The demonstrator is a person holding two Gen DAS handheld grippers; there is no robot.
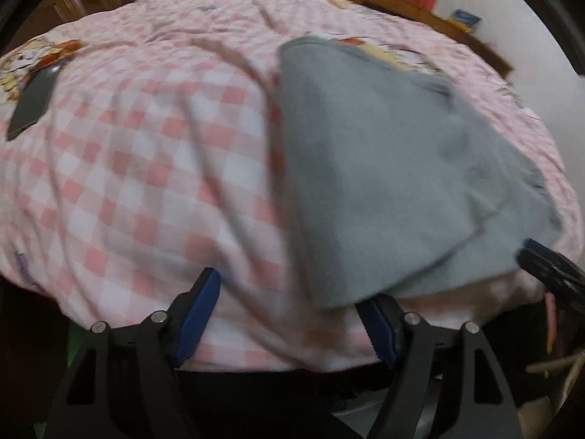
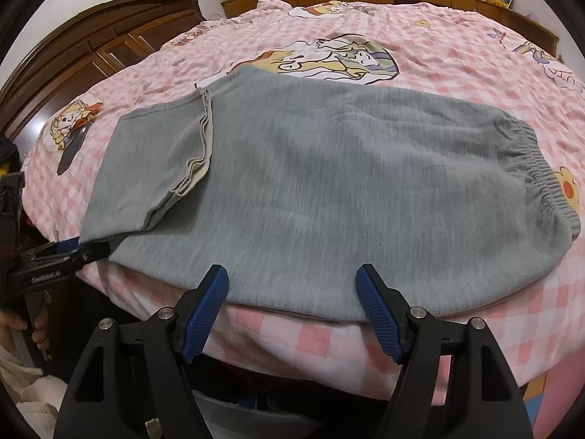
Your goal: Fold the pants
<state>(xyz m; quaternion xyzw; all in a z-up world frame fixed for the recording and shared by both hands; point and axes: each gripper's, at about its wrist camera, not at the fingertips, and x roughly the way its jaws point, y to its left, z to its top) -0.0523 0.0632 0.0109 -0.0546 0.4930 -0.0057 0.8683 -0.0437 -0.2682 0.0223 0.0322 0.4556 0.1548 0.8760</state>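
While the grey pants (image 2: 329, 183) are lying folded along the bed's (image 2: 475, 329) near edge, both the left tool (image 1: 289, 314) and the right tool (image 2: 292, 311) are standing apart, gripping nothing; the next fold is probably wanting both near-edge corners pinched evenly.

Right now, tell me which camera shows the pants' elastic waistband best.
The right wrist view: the waistband shows sharp and gathered at the right end of the grey pants. The left wrist view is blurred; the pants show there, but no waistband can be made out.
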